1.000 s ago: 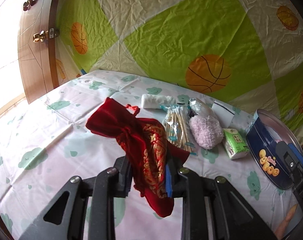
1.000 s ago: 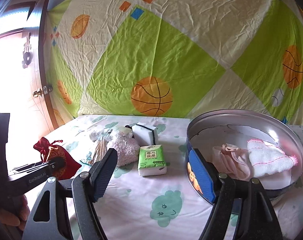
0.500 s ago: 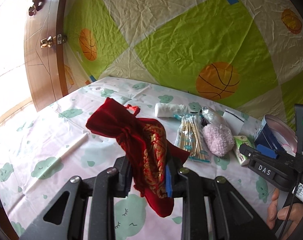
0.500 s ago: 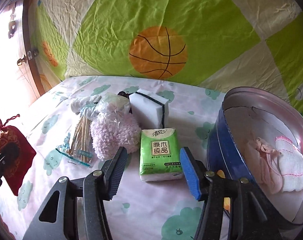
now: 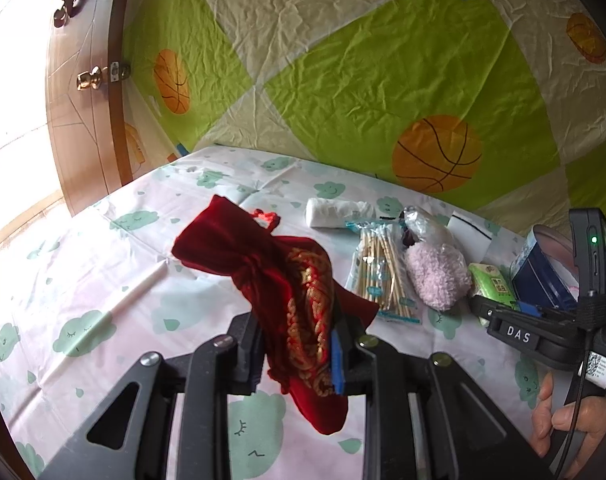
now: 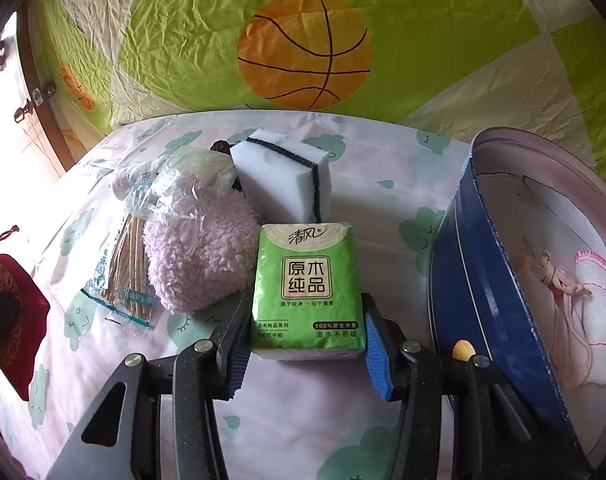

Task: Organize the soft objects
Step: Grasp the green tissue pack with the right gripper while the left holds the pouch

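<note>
Right gripper [image 6: 307, 340] closing around tissue pack [image 6: 307, 288], contact unclear; soft pack may slip. Left gripper [image 5: 299, 348] clamps red pouch [image 5: 287, 300].

Green tissue pack [image 6: 307, 286] flat on bed; red pouch [image 5: 299, 312] aloft.

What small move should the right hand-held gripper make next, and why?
Probably finish closing the right hand-held gripper on the green plastic-wrapped tissue pack, then lift it. Its jaws are closing with the pack between them, flanking both sides, and the open round blue tin, already holding cloths, sits just to its right.
</note>
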A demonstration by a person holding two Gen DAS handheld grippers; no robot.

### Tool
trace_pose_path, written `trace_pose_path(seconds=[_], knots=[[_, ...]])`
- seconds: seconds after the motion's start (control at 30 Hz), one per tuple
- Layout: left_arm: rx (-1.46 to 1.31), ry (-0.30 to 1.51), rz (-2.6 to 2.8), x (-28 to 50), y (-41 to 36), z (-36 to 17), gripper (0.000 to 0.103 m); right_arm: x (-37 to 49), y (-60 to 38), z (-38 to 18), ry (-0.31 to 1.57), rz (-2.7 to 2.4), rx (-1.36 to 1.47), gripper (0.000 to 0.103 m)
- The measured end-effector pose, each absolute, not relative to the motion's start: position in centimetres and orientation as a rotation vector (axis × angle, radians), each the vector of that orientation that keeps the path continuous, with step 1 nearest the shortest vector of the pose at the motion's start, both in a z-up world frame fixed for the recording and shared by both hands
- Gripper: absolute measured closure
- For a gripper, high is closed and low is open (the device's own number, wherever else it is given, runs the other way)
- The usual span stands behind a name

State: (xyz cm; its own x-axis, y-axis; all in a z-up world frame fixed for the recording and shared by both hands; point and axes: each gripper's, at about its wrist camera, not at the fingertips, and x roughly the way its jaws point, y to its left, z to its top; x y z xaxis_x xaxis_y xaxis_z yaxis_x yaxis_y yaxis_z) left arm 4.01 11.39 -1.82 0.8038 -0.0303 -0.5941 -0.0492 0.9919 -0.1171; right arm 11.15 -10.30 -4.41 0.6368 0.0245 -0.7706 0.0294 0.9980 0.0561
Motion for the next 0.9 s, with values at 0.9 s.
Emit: trace_pose_path(seconds=[0.9], knots=[[-0.042,0.522,-0.122,0.4,3.0,1.3,0.079,-4.0,-14.8,2.1,0.357,0.033,0.07,0.052]])
